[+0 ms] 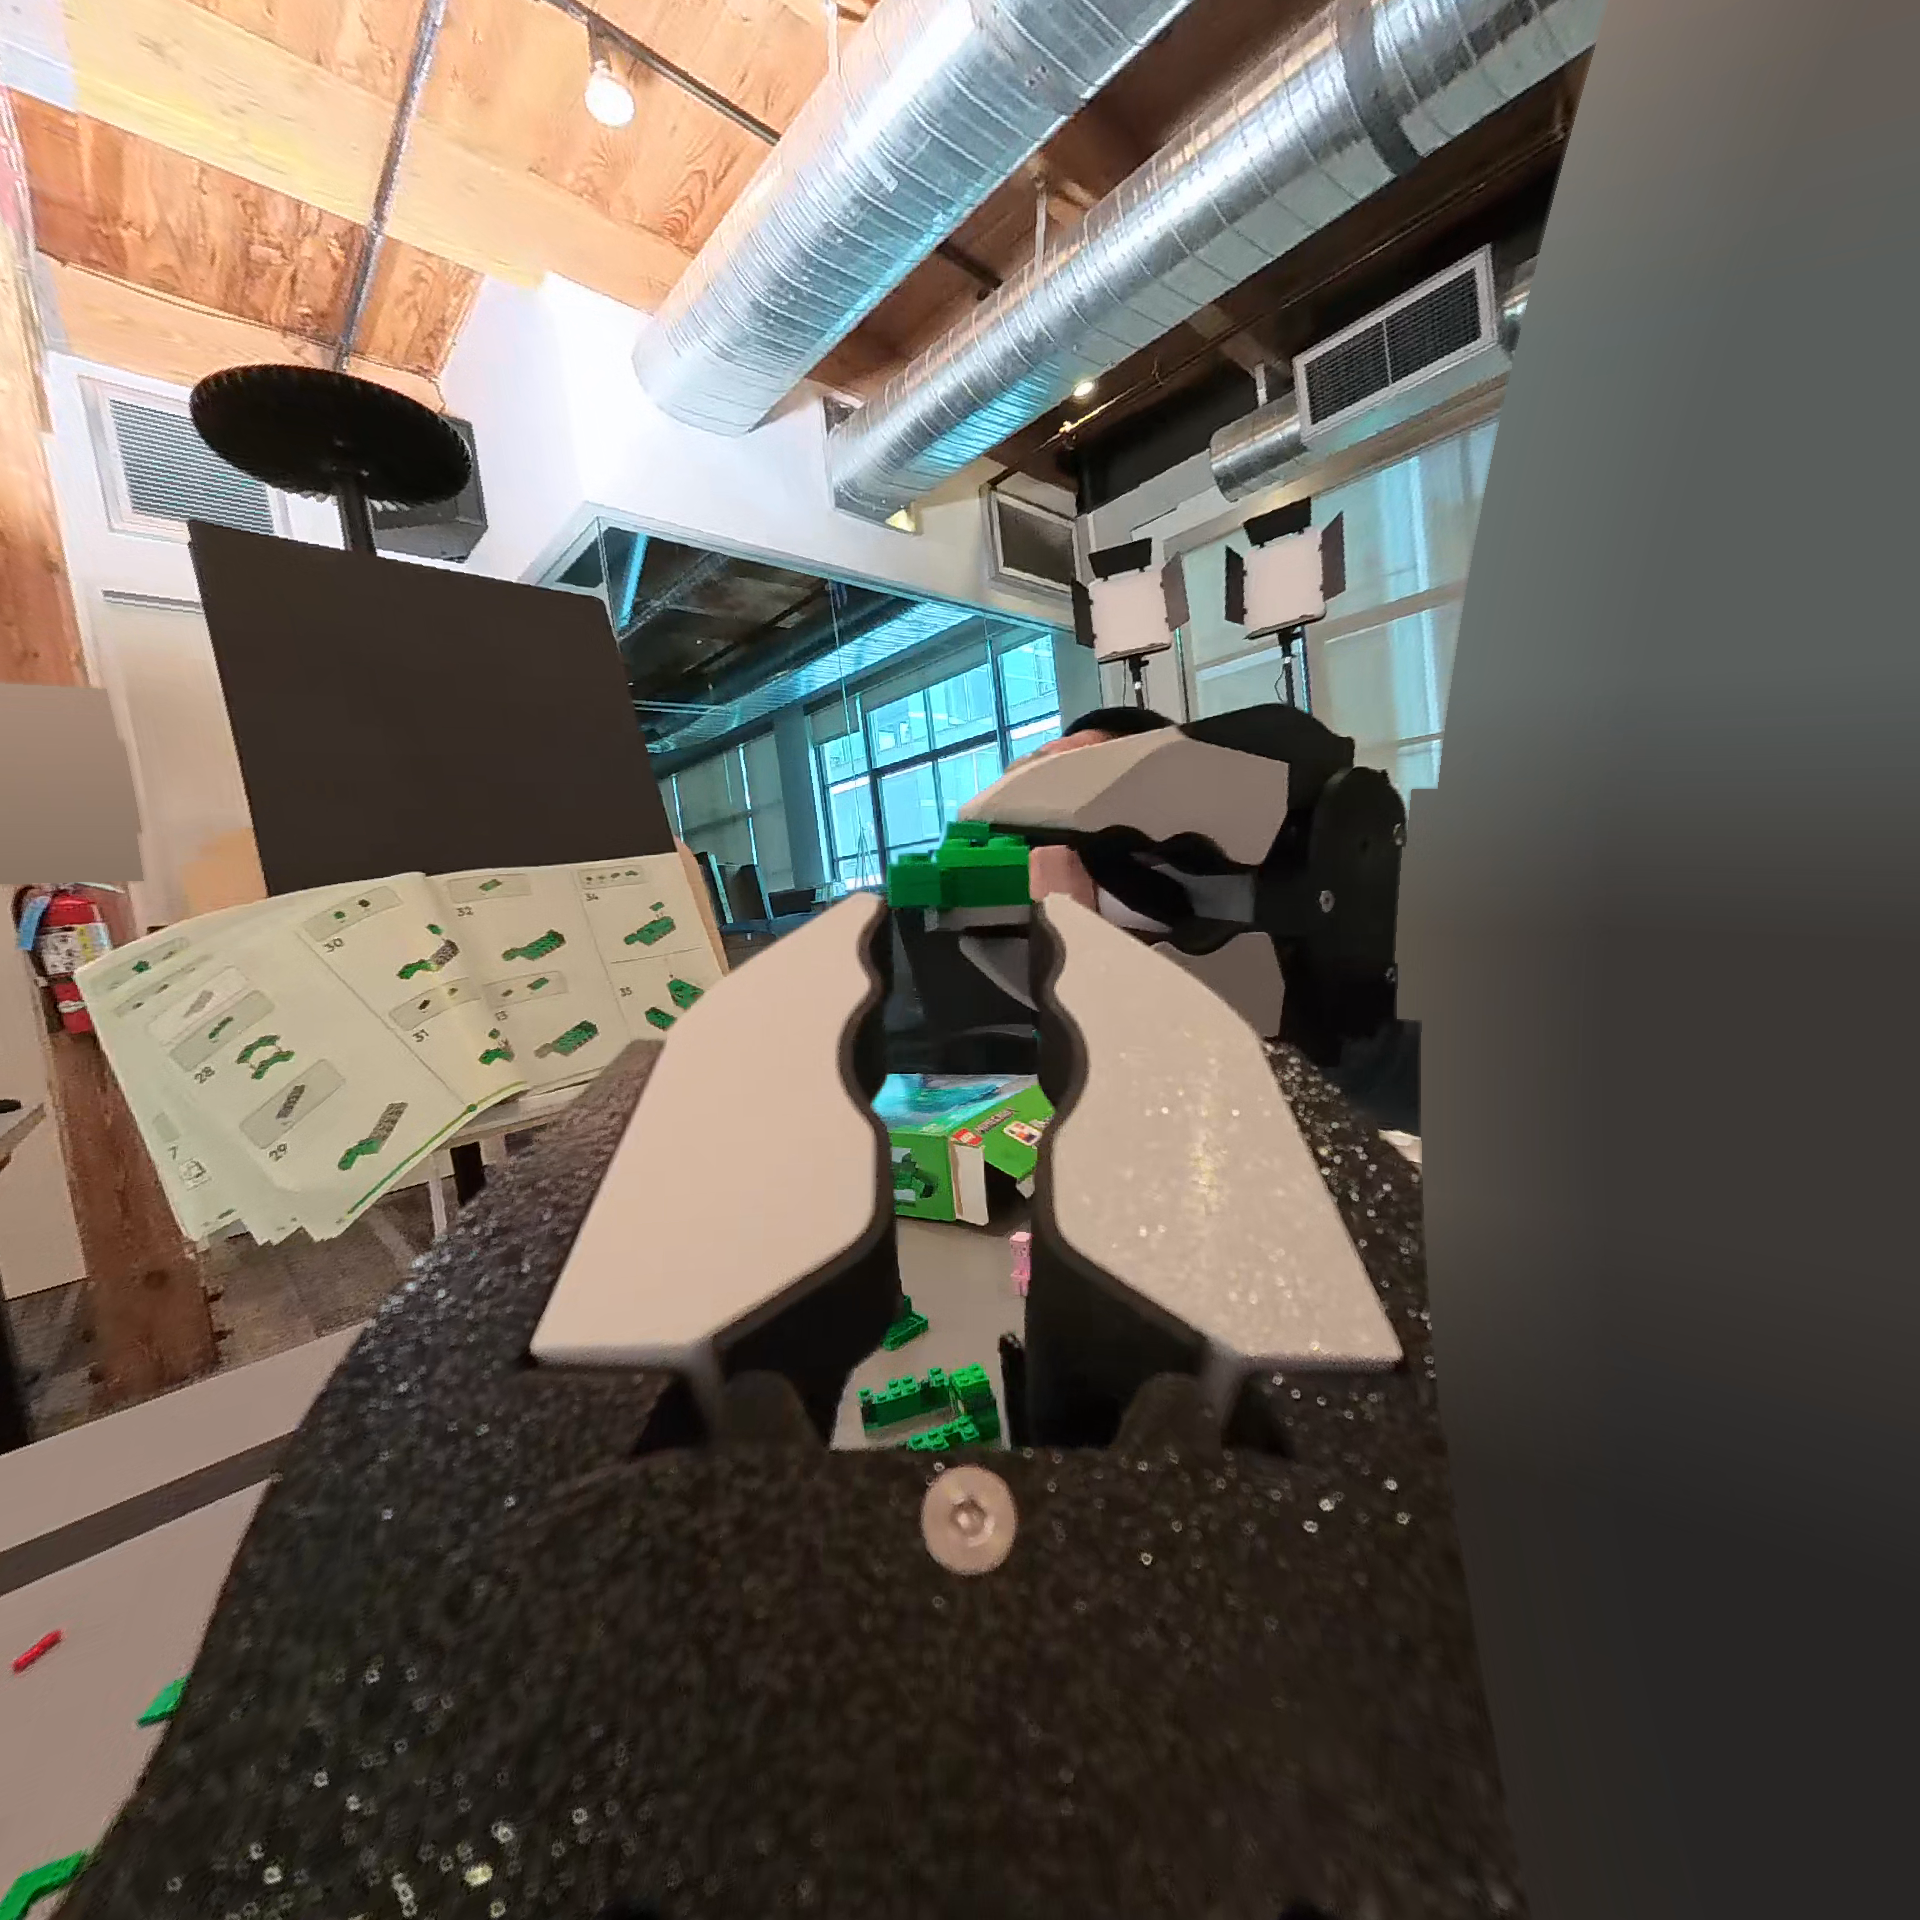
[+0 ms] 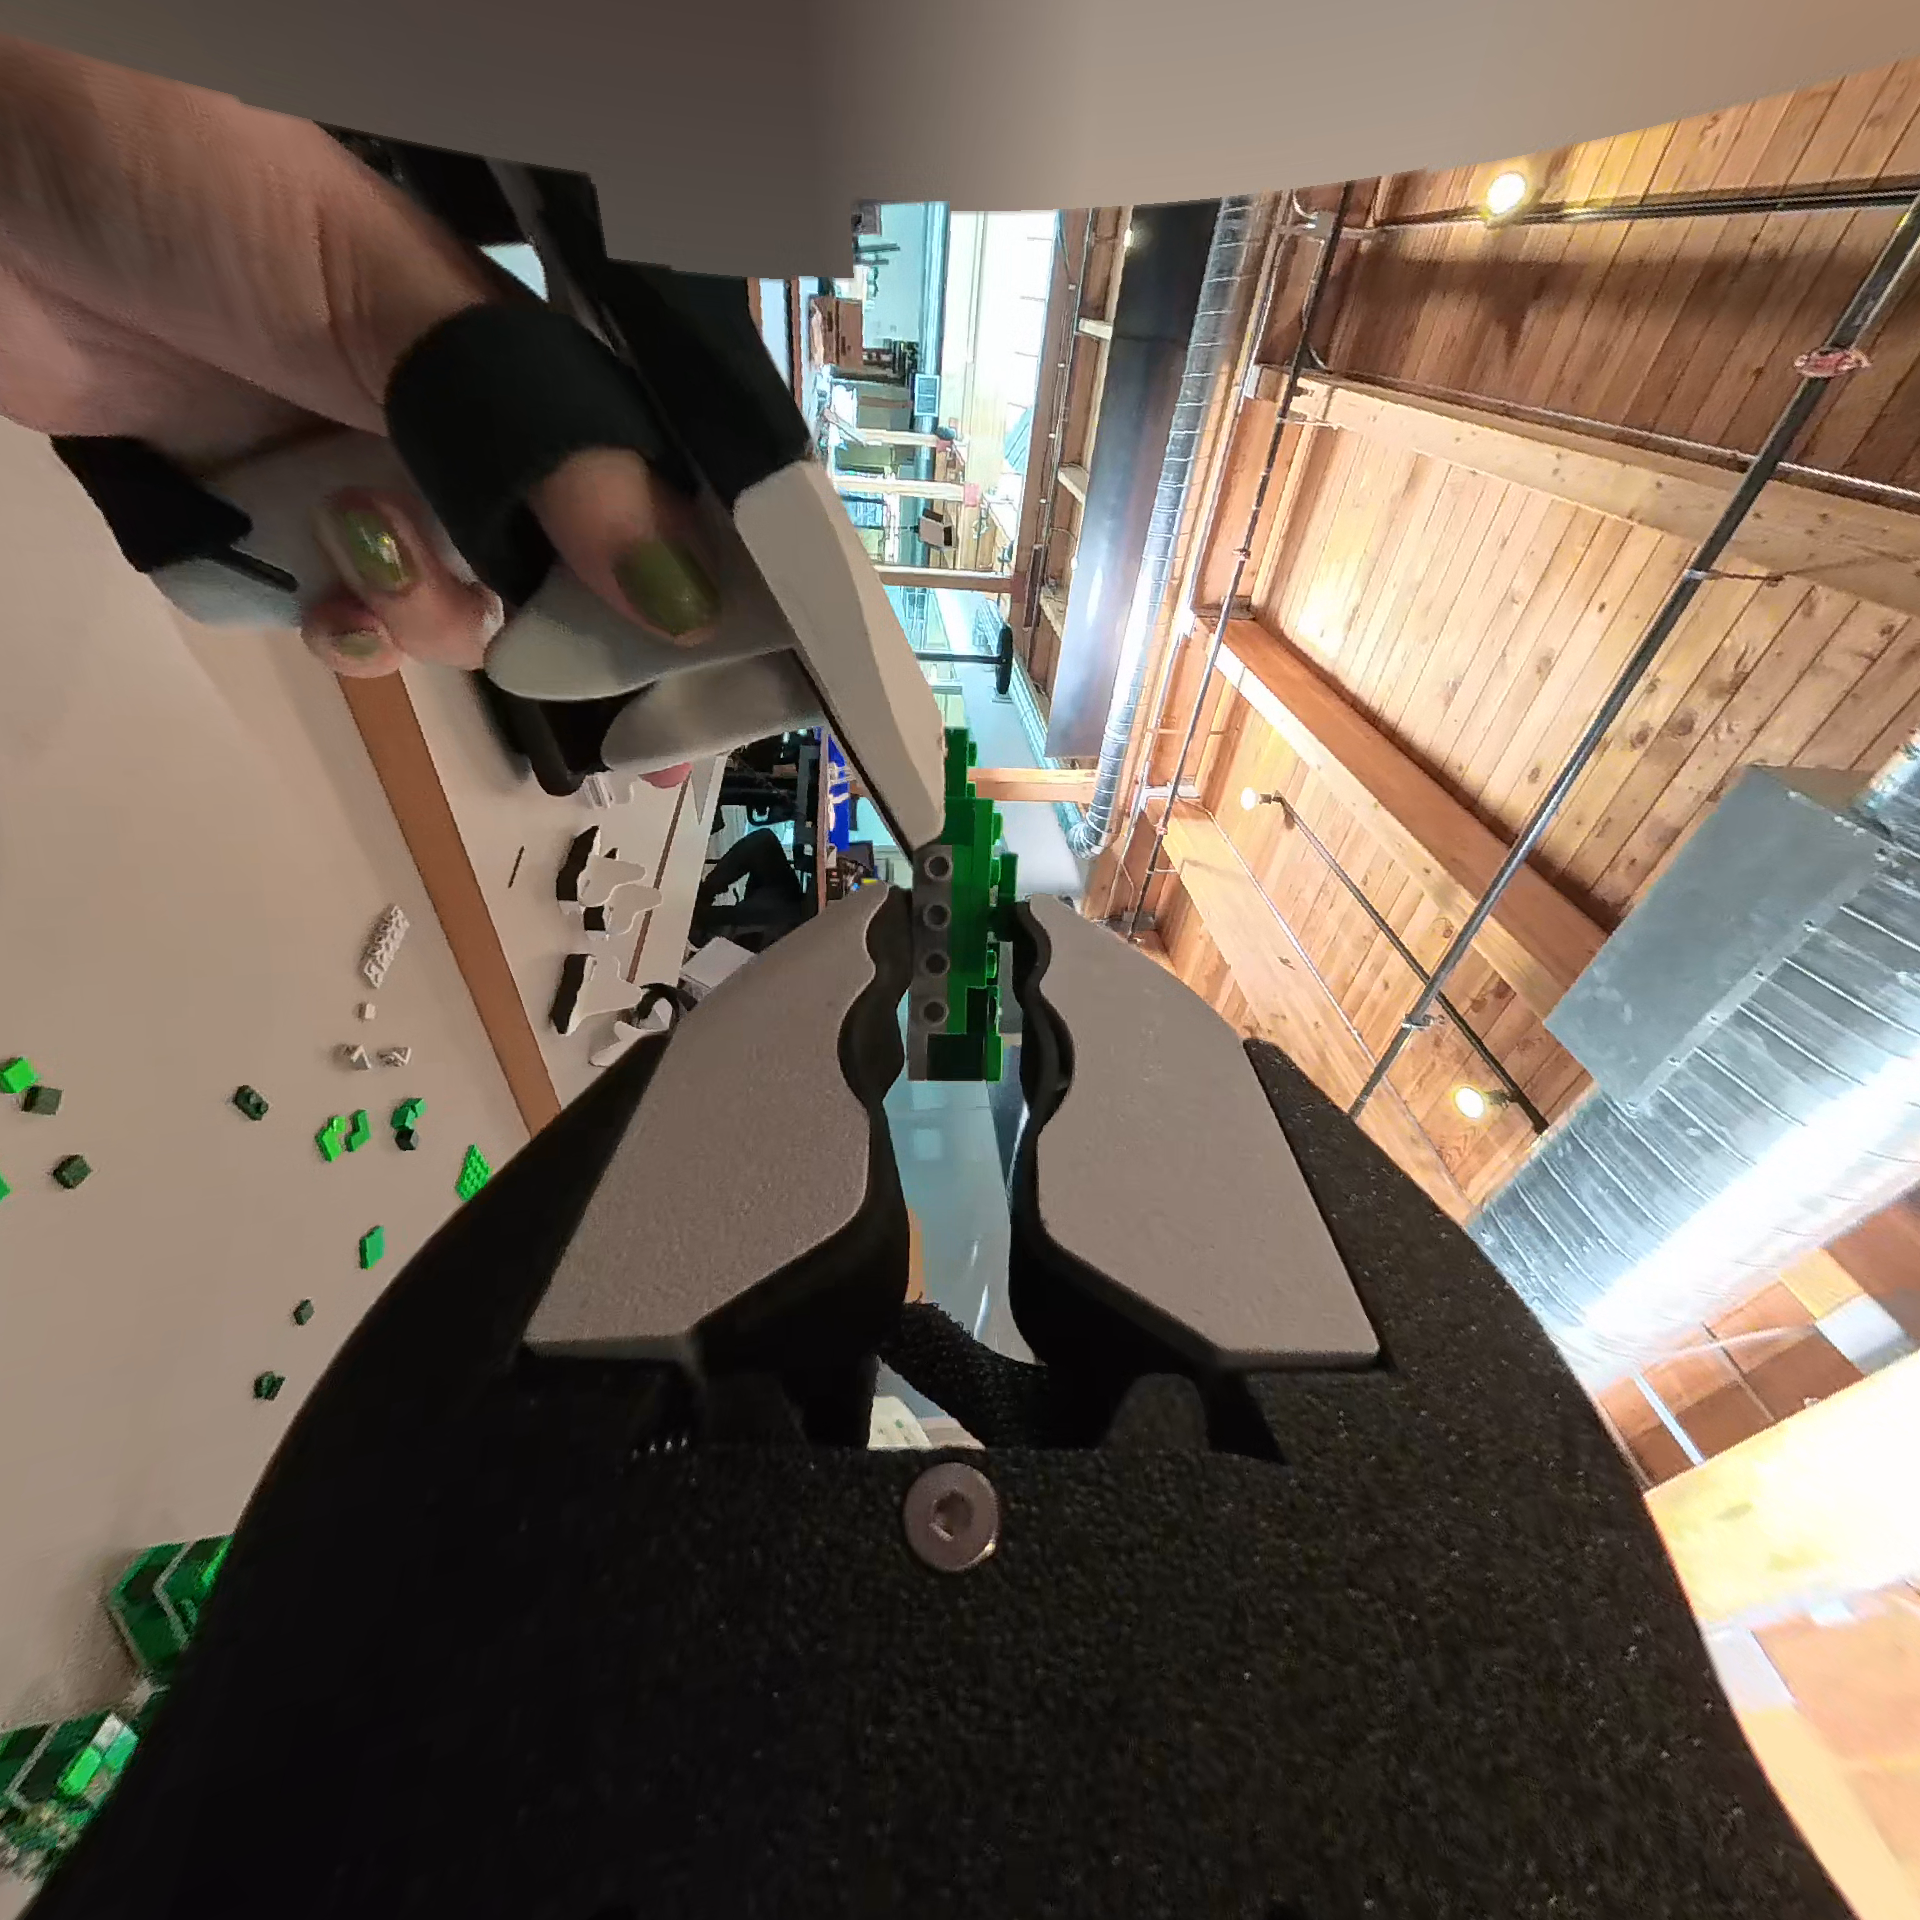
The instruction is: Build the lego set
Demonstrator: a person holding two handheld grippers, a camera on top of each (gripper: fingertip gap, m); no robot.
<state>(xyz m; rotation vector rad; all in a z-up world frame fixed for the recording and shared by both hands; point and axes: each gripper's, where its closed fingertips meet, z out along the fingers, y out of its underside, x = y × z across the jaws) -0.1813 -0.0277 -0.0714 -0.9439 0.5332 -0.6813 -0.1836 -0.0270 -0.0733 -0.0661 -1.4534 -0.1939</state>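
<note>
Straddling green assembly (image 2: 961,956): both grippers

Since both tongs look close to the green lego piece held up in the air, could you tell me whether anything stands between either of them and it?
Nothing visible does. The green lego piece sits between the right tongs' fingers, and the left tongs meet it directly at their tips, well above the table.

A ceiling of warm wooden planks (image 1: 239,239) carries ribbed silver ventilation ducts (image 1: 883,218) and a bare glowing bulb (image 1: 609,94). Two bright panel lamps on stands (image 1: 1132,613) stand before tall windows (image 1: 935,758). A dark rectangular board (image 1: 426,717) leans beside white walls (image 1: 520,416); a red fire extinguisher (image 1: 68,935) hangs left.
</note>
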